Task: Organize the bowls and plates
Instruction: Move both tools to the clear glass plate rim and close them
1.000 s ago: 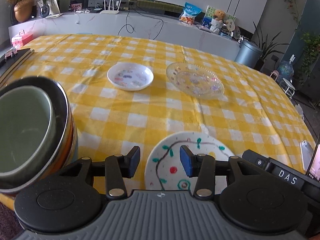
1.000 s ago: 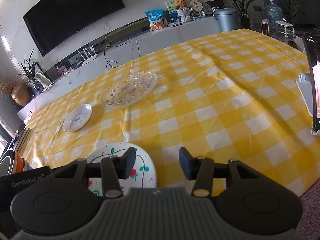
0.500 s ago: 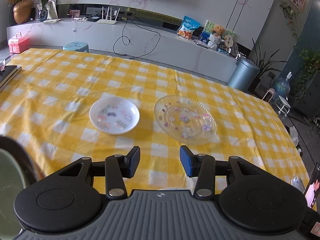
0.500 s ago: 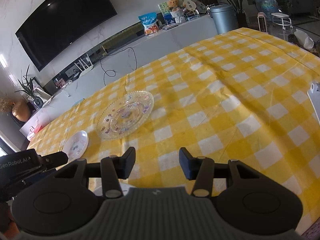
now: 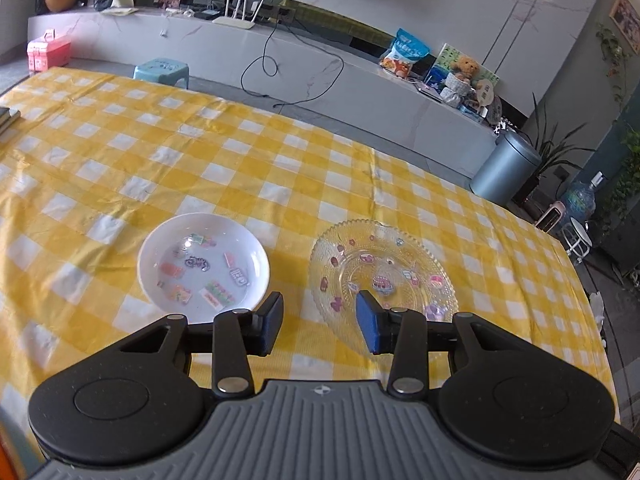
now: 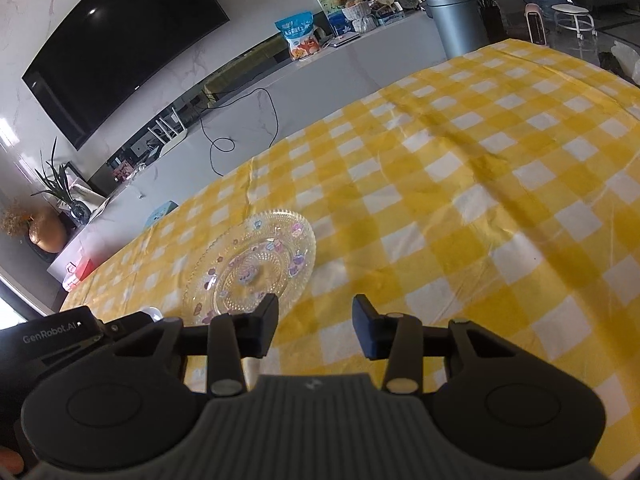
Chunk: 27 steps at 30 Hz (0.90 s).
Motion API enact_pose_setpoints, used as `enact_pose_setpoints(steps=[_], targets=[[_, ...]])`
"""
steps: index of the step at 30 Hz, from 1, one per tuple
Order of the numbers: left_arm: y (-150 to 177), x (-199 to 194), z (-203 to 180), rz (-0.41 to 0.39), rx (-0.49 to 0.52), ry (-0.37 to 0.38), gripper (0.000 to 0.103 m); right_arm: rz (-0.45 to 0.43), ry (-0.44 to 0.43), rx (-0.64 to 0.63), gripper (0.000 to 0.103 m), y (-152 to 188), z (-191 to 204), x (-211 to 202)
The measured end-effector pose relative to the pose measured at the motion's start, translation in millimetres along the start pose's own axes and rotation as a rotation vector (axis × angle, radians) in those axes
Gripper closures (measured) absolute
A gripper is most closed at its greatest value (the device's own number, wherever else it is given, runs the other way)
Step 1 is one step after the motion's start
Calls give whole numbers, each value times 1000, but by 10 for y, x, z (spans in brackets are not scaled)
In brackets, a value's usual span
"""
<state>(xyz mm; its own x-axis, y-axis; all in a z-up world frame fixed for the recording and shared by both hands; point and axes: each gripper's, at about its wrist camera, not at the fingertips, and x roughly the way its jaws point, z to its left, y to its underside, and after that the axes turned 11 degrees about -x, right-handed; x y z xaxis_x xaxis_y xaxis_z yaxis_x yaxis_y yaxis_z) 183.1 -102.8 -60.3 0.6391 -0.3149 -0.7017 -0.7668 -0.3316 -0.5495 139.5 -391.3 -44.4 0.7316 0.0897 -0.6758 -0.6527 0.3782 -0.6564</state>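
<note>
Left to right from my left camera: off at the far left edge of the table (image 5: 120,152) there's a corner of some dark flat stuff I can't make out. The whole table is covered in a yellow and white checked cloth (image 5: 280,168).

Then comes the small white dish (image 5: 203,261) with little stickers or printed pictures in it, sitting flat on the cloth. Just to its right, close but not touching, is the clear glass plate (image 5: 384,272) with a beaded rim and more little pictures on it.

My left gripper (image 5: 319,323) hangs above the cloth, lined up with the gap between those two. Its jaws are closing but still apart, nothing between them, just cloth behind. The right finger overlaps the near edge of the glass plate in view; I can't tell if it touches.

On the right camera, the left tool's body pokes in at the lower left, then the same glass plate (image 6: 250,262) shows left of centre. My right gripper (image 6: 315,330) hovers just right of the plate's near edge, over bare cloth. Its jaws are closing too, with a gap between them and nothing in it.

Behind the table: a long white counter (image 5: 320,64) and a grey bin (image 5: 506,170).
</note>
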Motion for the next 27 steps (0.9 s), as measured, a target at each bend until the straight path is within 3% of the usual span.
enact_pose_setpoints(steps=[4,16,25,27], targets=[[-30,202,13,25,-10,-8,61,22,-17,28,69,-76,-68,201],[-39,523,-17,52,4,-35,62,29,-49,70,75,-277,-146,582],[-77,600,-65,35,3,-34,62,34,-66,78,84,-297,-128,704],[-83,624,-73,27,5,-31,67,32,-66,77,86,-302,-131,723]])
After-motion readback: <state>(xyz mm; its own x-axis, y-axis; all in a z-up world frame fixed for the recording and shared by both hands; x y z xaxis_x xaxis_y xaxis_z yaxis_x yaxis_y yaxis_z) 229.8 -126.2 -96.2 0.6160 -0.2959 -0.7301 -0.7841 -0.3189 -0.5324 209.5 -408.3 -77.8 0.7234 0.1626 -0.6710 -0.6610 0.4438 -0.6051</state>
